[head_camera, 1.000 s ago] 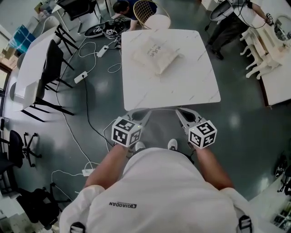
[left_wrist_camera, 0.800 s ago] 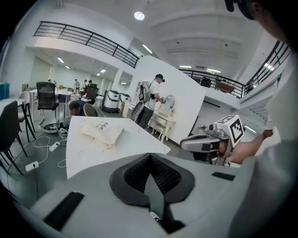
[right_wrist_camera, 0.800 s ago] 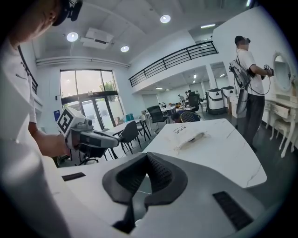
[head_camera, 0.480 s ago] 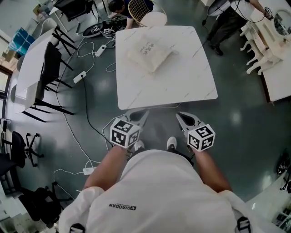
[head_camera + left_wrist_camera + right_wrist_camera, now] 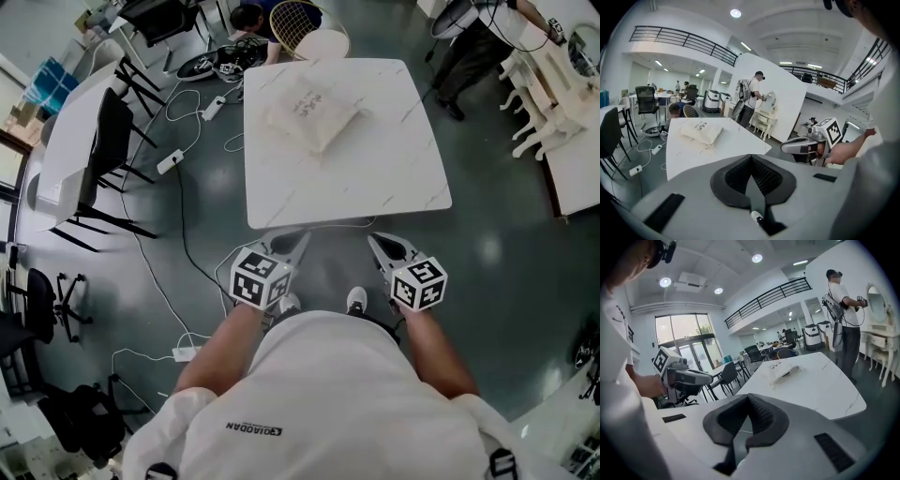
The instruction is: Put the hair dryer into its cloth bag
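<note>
Upper centre of the head view, on a white marble-pattern table [image 5: 375,178]: one cream cloth bag [image 5: 312,111], lying flat on its side, plump, dark print on its upper face, nothing else on the tabletop.

Hair dryer: not visible loose in any view. The bag bulges as if filled, and the right gripper view shows a dark patch at its mouth, too small to identify.

Lower centre, just short of the table's near edge, over the dark floor [image 5: 206,187]:
- left gripper [image 5: 298,240]: jaws pressed together, nothing between them.
- right gripper [image 5: 377,240]: jaws likewise together, empty.
Both point toward the table, well apart from the bag and touching nothing.

Progress, as a judgement: no handling is under way. If the bulge is the dryer, the task looks finished. Otherwise nothing has begun, and finding, grasping and bagging the dryer all remain.
</note>
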